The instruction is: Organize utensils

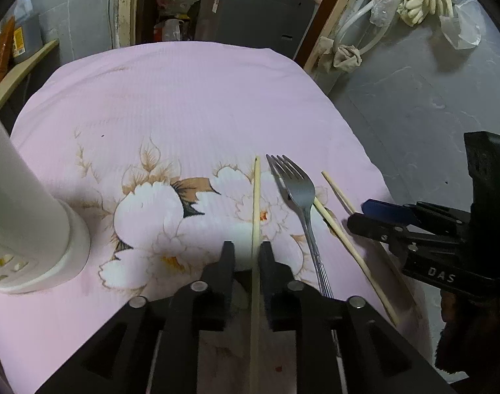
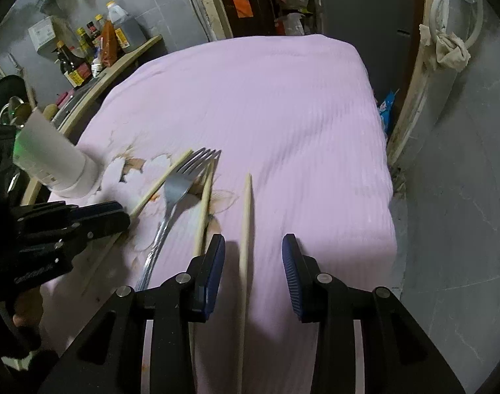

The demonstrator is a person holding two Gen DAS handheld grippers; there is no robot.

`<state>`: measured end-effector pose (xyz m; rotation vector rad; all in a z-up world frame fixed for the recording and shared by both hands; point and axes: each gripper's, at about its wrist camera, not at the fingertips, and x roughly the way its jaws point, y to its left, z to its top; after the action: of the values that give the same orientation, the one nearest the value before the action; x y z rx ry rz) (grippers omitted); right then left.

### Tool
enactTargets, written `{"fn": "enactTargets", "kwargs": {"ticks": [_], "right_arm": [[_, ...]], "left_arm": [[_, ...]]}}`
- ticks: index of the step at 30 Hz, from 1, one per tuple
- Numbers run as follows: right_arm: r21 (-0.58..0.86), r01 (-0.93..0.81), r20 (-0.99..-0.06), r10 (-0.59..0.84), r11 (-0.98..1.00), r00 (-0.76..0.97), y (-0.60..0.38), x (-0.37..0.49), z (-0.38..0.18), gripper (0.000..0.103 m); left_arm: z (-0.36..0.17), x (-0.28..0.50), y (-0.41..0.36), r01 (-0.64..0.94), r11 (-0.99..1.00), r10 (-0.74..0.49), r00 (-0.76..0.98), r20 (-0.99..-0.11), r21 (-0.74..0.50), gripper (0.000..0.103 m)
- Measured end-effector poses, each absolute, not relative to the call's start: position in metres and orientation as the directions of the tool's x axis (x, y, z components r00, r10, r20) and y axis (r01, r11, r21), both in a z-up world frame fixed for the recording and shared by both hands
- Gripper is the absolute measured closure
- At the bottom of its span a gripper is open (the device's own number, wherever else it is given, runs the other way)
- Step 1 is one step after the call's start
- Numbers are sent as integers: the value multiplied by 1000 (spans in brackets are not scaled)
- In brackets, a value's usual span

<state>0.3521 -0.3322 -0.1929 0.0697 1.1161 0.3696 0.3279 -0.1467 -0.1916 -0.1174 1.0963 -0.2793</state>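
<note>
The near ends of every chopstick and of the fork's handle are cut off under the claw bodies, and the white holder [image 1: 26,216] is cropped at the left edge. The left claw [image 1: 247,252] stands slightly apart around one pale wooden chopstick [image 1: 256,210], touching only its right finger. The right claw [image 2: 253,246] is wide apart over another chopstick [image 2: 246,223]; the steel fork [image 1: 299,193] lies between them on the pink flowered surface [image 1: 184,98].

A counter [image 2: 282,105] draped in a pink cloth [image 1: 184,98] with a white flower print carries a steel fork [image 1: 299,197], three pale wooden chopsticks [image 2: 245,229] lying beside it, and a white perforated utensil holder [image 1: 26,223] standing near the left edge.
</note>
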Motion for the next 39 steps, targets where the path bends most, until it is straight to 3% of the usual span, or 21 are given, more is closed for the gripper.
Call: {"fn": "enactTargets", "kwargs": {"ticks": [3, 12, 15, 16, 17, 18, 23, 26, 31, 39], "right_arm": [[230, -255, -859, 319, 939, 400, -328, 356, -193, 71], [177, -256, -878, 271, 950, 396, -320, 369, -192, 79], [130, -261, -889, 229, 957, 397, -313, 368, -191, 81], [119, -258, -893, 217, 959, 395, -310, 368, -190, 86], [122, -256, -893, 219, 959, 393, -311, 368, -190, 90], [134, -250, -894, 226, 959, 387, -311, 368, -190, 99], [197, -208, -885, 265, 958, 384, -323, 364, -189, 99], [261, -173, -839, 312, 950, 445, -334, 354, -177, 99], [383, -164, -684, 398, 909, 611, -349, 327, -143, 99], [409, -272, -476, 458, 871, 751, -321, 294, -86, 99]], "left_arm": [[-192, 332, -151, 177, 960, -274, 424, -863, -218, 77], [-192, 355, -174, 242, 964, -202, 391, -898, -111, 76], [-192, 357, -185, 266, 963, -155, 391, -907, -50, 85], [-192, 358, -187, 271, 962, -141, 391, -910, -33, 94], [-192, 358, -189, 274, 961, -136, 388, -911, -27, 98], [-192, 358, -190, 272, 962, -139, 385, -912, -32, 98], [-186, 350, -182, 247, 966, -168, 397, -902, -71, 98], [-173, 336, -171, 228, 967, -209, 451, -868, -114, 98], [-143, 306, -150, 188, 959, -282, 571, -771, -212, 98], [-79, 274, -107, 167, 939, -321, 744, -586, -302, 98]]}}
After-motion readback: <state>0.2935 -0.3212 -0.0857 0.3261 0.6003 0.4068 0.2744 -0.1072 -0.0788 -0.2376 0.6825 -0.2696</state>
